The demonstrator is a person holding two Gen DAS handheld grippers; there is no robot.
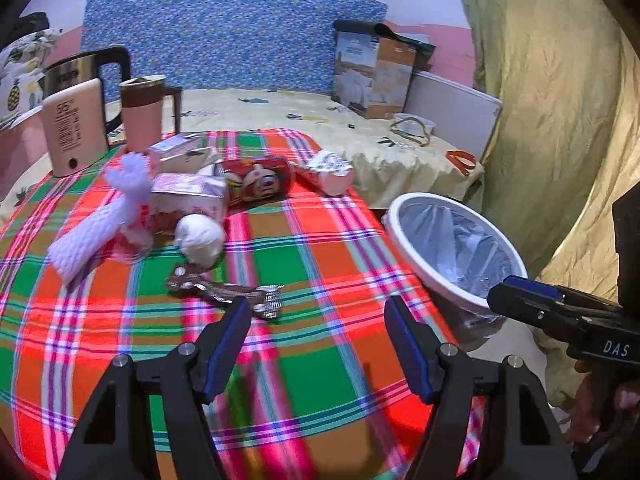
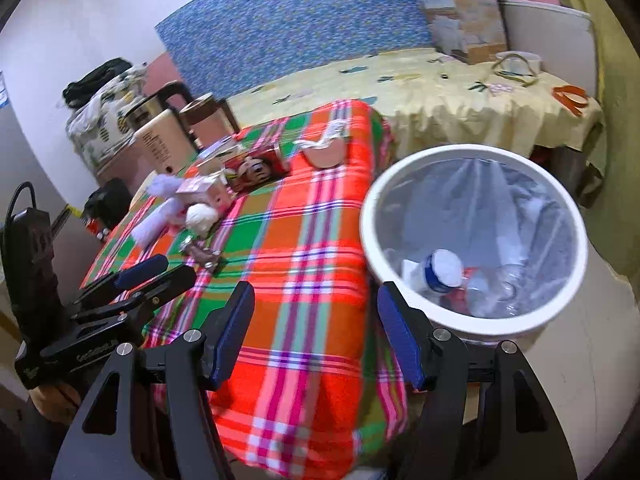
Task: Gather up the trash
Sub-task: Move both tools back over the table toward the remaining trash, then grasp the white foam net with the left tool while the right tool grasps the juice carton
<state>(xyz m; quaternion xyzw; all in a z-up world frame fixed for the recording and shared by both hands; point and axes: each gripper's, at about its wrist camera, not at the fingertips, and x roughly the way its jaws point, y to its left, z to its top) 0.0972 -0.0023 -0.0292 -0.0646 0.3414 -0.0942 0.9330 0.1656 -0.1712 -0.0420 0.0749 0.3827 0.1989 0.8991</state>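
1. Hovering over the plaid tablecloth (image 1: 320, 264), the left gripper (image 1: 318, 320) had both jaws spread wide w/ nothing between them.
2. The right gripper (image 2: 316, 312) was likewise spread and empty, sitting near the table edge, just beside the white bin (image 2: 474, 236).
3. In the left view the right gripper showed at the far right by the bin rim; from that angle I couldn't tell its jaw gap, but its own cam showed it released.
4. Trash left on the cloth: a brown wrapper (image 1: 212, 288) w/ a foil end, nearest the left gripper's tips; behind it a white paper ball (image 1: 202, 238), a white foam net sleeve (image 1: 96, 224), pink cartons (image 1: 188, 196), a red cartoon pack (image 1: 260, 180) and a crumpled white wrapper (image 1: 330, 170).
5. The bin, lined w/ a clear bag, already held a plastic bottle (image 2: 442, 272) and other bits.
6. Handling, as a guess: the brown wrapper looked thin, light and floppy, prob. slick foil. Best pinched across the bunched middle, not the flat end, w/ tips pressed close to the cloth w/o snagging it.
7. The paper ball should squash easily; the cartons looked stiffer but dentable.
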